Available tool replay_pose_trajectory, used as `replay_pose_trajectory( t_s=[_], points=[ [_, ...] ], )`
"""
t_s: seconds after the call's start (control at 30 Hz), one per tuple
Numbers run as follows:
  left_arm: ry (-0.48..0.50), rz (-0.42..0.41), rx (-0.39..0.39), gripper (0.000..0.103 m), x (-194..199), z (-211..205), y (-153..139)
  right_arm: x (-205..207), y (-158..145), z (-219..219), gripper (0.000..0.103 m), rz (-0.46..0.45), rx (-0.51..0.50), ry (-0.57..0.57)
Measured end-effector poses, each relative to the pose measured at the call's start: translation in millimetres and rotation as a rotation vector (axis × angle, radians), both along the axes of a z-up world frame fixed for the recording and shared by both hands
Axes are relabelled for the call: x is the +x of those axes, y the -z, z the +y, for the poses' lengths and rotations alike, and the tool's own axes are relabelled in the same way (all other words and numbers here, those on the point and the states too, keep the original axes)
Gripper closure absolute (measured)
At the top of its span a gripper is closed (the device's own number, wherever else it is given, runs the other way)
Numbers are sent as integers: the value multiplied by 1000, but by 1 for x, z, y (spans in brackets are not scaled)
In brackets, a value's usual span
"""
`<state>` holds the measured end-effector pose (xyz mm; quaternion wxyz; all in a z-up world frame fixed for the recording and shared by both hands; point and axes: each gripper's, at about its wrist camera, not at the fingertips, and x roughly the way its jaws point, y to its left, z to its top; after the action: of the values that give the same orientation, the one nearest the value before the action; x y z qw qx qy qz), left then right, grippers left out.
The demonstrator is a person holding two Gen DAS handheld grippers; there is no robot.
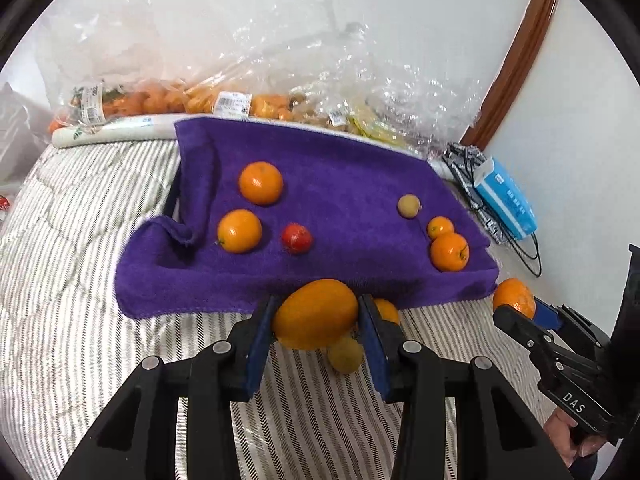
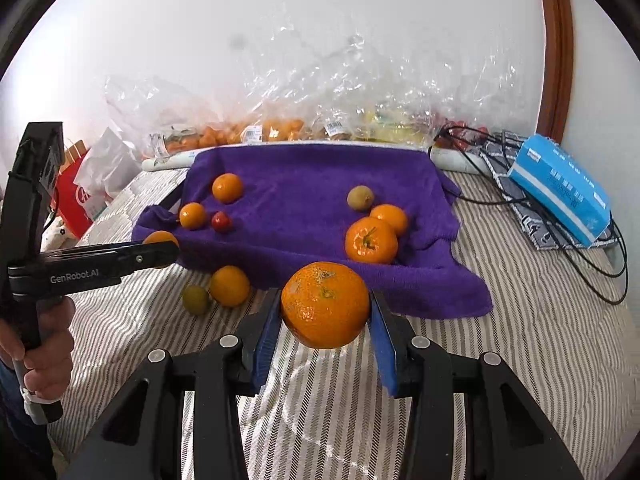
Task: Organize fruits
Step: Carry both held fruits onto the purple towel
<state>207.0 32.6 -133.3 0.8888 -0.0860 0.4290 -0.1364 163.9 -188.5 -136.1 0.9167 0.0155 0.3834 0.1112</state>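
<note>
A striped quilt [image 2: 520,320] covers the surface, with a white wall behind it and clear plastic bags of fruit [image 2: 280,128] piled along that wall. A purple towel [image 2: 300,208] lies spread in the middle of the quilt. On the towel's left part sit two oranges and a small red fruit [image 2: 221,221]; on its right part sit a yellowish-green fruit [image 2: 360,198] and two more oranges. Just off the towel's near edge, on the quilt, lie another orange [image 2: 229,285] and a small green fruit [image 2: 195,299], touching each other. Right of the towel are a blue tissue box [image 2: 560,188], black cables and a patterned cloth.

The left gripper [image 1: 316,316] clamps a smooth orange [image 1: 316,314] between its blue pads, above the towel's near edge. The right gripper [image 2: 325,306] clamps a mandarin [image 2: 325,305] with a green stem scar, also at the towel's near edge. Nothing lies between either gripper and the towel.
</note>
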Motion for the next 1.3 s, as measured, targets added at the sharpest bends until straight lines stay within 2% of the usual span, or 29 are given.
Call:
replay_pose_trajectory(
  t_s=[0.3,0.53,0.97,1.3],
  points=[
    [-47,-32,-10,63,13,16,-20,22,-22,8,60,-56,-14,-24],
    [-75,-35,-13,63,38,19,-21,53,-23,15,60,-70,-18,-42],
    [-102,-11,-1,63,94,9,-6,99,11,31,60,-16,-31,-88],
    [-110,6,25,63,112,1,15,112,34,36,60,42,-41,-106]
  ],
)
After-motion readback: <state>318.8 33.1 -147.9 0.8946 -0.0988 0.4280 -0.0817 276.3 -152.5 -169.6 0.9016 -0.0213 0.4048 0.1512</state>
